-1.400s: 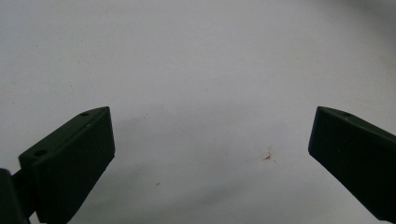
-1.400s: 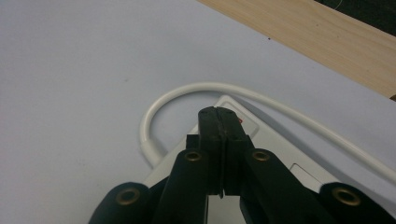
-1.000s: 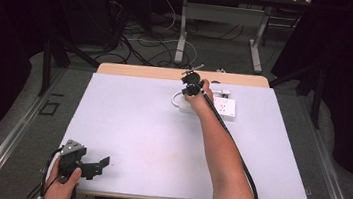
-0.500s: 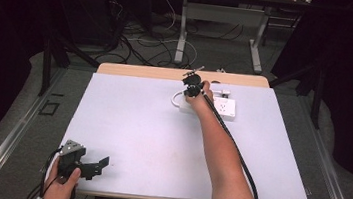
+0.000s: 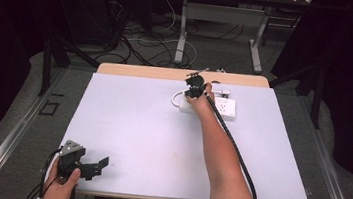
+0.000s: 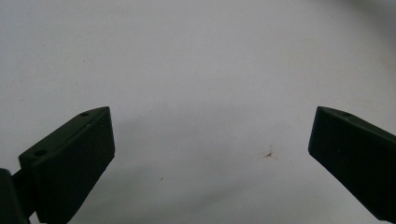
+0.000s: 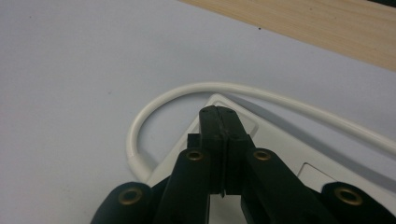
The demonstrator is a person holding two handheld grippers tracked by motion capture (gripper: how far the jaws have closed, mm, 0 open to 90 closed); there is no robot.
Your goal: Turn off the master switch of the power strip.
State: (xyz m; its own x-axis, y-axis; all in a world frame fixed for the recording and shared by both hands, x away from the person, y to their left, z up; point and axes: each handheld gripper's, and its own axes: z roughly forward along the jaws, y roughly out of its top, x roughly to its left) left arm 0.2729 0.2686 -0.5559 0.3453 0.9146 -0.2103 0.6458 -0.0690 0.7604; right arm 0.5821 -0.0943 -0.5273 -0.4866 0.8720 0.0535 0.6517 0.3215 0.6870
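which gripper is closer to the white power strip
Right. The right gripper sits shut over the power strip at the table's far edge; the left gripper hovers open at the near corner.

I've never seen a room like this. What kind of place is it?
Probably a lab or workshop: a plain work table, loose cables on the floor, and a white power strip.

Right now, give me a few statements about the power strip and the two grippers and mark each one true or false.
1. The right gripper has its fingers closed together. True.
2. The right gripper's tips are over the white power strip. True.
3. The left gripper is closed on the cord. False: it is open over the bare table, near the front edge.
4. The white cord runs straight. False: it curves in a loop beside the strip.
5. The power strip lies at the near edge. False: it lies at the far side.
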